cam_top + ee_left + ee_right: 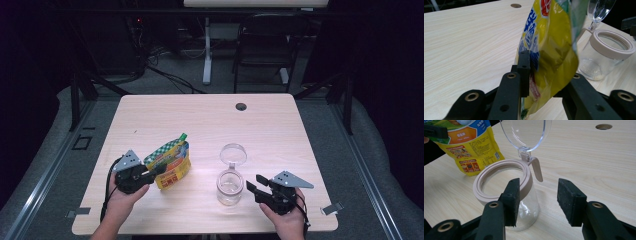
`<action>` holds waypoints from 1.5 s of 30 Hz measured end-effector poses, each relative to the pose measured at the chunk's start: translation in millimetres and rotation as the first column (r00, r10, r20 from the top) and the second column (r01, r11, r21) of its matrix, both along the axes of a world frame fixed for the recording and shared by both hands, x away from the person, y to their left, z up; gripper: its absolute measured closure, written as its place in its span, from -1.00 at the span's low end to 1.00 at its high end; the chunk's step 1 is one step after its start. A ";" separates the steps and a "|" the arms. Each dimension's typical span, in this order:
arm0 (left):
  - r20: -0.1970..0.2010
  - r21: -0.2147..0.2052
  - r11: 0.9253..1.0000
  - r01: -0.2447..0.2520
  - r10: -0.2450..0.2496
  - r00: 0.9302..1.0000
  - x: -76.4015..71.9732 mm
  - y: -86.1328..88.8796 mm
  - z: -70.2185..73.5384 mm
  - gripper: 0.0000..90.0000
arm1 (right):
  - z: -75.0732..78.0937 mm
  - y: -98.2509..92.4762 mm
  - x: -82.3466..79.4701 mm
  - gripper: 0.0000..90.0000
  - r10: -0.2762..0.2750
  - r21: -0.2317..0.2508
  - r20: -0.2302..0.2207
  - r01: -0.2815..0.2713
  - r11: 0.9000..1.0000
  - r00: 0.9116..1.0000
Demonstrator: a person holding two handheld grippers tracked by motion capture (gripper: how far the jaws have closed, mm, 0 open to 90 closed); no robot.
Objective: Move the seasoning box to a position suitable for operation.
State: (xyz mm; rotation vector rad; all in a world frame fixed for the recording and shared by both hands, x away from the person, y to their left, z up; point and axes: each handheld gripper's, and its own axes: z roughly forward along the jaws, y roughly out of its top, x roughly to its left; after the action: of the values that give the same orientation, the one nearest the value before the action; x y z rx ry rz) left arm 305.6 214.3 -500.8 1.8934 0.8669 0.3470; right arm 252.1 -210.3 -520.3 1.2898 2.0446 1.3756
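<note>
Left hand-held gripper (156,171) clamped on the lower edge of the yellow snack pouch (170,162); in the left gripper view its pads (524,67) press the film from both sides. Right hand-held gripper (252,186) spread wide, nothing between its jaws, sitting just beside the glass jar (229,187) on the jar's right.

Counter (200,115): light wood, cable hole (241,106) at the far middle.

Pouch: held up off the counter at front left, long axis tilted, green cap corner pointing up and away toward the far side.

Jar: front centre, upright, mouth open, beige collar (499,173), clear flip lid (233,154) hinged back on the far side.

Key relation, as I judge it: jar lies to the right of the pouch, near but not touching, so a pour means carrying the pouch rightward and tipping its top over the mouth. Right gripper is nearer the jar, placed to steady it.

Hard to tell: whether the pouch top is open or sealed; the pouch's far side is hidden; jar holds a little pale residue (590,72), kind unclear.
</note>
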 end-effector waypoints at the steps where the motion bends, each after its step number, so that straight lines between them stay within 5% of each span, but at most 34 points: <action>1: 0.000 0.000 1.000 0.000 0.000 1.000 0.0 0.0 0.0 0.68 | 0.0 0.0 0.0 0.18 0.000 0.000 0.000 0.000 1.000 1.000; 7: -0.007 0.000 1.000 0.008 -0.008 1.000 -7.4 -0.9 1.0 0.72 | 0.0 -0.2 0.2 0.18 0.000 0.001 0.001 0.000 1.000 1.000; 12: -0.008 -0.012 0.998 0.065 -0.065 0.998 -18.3 -3.0 0.9 0.72 | 0.4 -0.3 0.8 0.18 0.001 0.007 0.005 -0.001 1.000 1.000; 21: -0.031 -0.046 0.997 0.059 -0.061 0.998 -18.1 -1.6 -2.0 0.61 | 0.6 1.2 2.5 0.18 0.014 0.001 0.005 -0.014 1.000 1.000; 33: -0.064 -0.048 0.997 0.062 -0.065 0.996 -15.8 -4.8 -21.8 0.15 | 0.4 -0.1 4.6 0.18 0.013 -0.002 0.002 -0.013 1.000 1.000; 39: -0.080 -0.075 0.996 0.046 -0.052 0.995 -14.1 -1.2 -35.3 0.14 | 2.4 -2.5 6.4 0.18 0.014 0.010 0.008 -0.015 1.000 1.000; 45: -0.089 -0.044 0.998 0.047 -0.051 0.995 -13.2 -0.3 -46.7 0.10 | 4.0 -4.0 9.3 0.18 0.015 0.029 0.013 -0.016 0.999 1.000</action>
State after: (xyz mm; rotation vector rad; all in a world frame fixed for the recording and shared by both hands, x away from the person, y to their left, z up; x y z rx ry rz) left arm 292.4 214.0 -547.5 1.9001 0.8790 0.2141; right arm 261.4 -214.2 -516.3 1.2766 2.0378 1.4219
